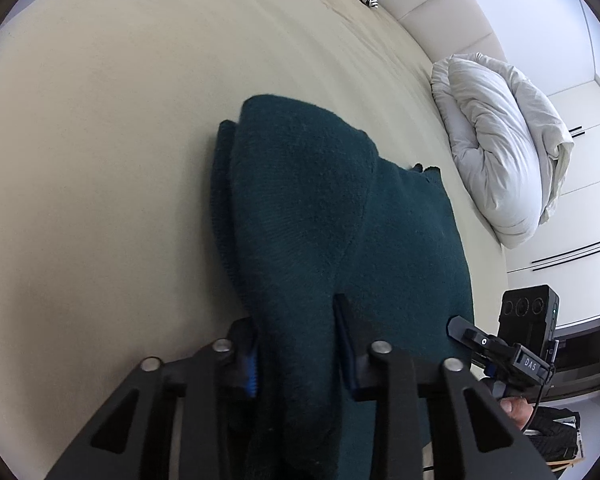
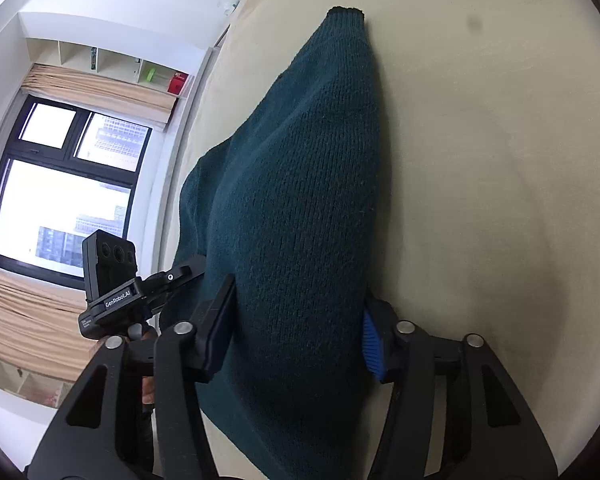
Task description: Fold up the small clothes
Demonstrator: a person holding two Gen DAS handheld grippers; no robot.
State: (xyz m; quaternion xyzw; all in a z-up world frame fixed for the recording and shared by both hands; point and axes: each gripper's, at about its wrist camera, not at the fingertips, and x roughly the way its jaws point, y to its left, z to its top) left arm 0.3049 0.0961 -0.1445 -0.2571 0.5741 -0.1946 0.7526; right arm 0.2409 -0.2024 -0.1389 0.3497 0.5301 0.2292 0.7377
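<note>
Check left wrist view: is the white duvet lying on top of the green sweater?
No. The white duvet sits bunched at the bed's far edge, apart from the green sweater, with bare sheet between them.

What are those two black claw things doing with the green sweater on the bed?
A person holds a gripper in each hand and is folding a dark green sweater on the cream bed sheet. The left gripper and the right gripper each pinch a bunch of the knit near its close edge.

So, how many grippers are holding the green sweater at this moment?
2. The left gripper pinches a bunched part of the green sweater near its edge; the right gripper clamps another bunched part beside it.
</note>
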